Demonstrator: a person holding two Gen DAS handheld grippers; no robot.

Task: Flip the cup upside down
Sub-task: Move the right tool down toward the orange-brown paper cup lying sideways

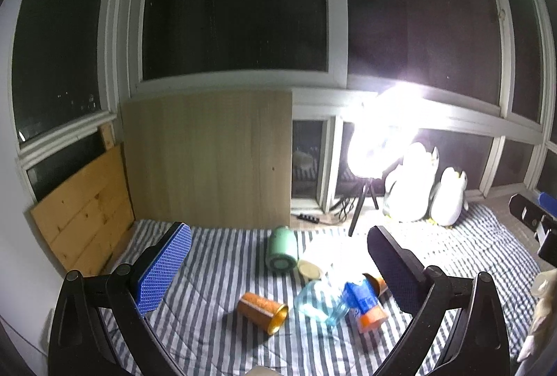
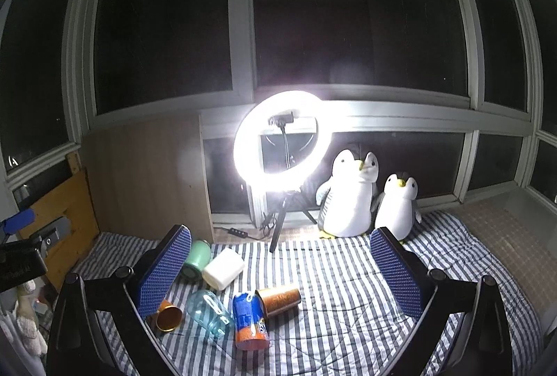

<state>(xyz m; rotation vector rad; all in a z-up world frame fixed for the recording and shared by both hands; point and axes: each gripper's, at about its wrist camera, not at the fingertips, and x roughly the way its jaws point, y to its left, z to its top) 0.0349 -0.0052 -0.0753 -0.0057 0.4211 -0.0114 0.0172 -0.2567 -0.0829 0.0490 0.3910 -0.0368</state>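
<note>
Above the striped bed (image 1: 216, 257) | both claws, left (image 1: 278, 266) and right (image 2: 280, 266), wide, holding nothing | step: reaching | next: grab gold cup (image 1: 263, 306) lying beside blue jar (image 1: 320, 301), turn over

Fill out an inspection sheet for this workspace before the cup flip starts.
Surface: striped blanket, wrinkled.
Job's things: two gold cups, green cup, clear blue cup, blue-orange cup, all lying on their sides.
Clutter: white container; two plush penguins by the window.
Grippers: left gripper and right gripper open, holding nothing, above the cups.
Cables: lamp lead with inline switch at the blanket's far edge.
Surroundings: lit ring light on tripod, dark windows, wooden boards.
</note>
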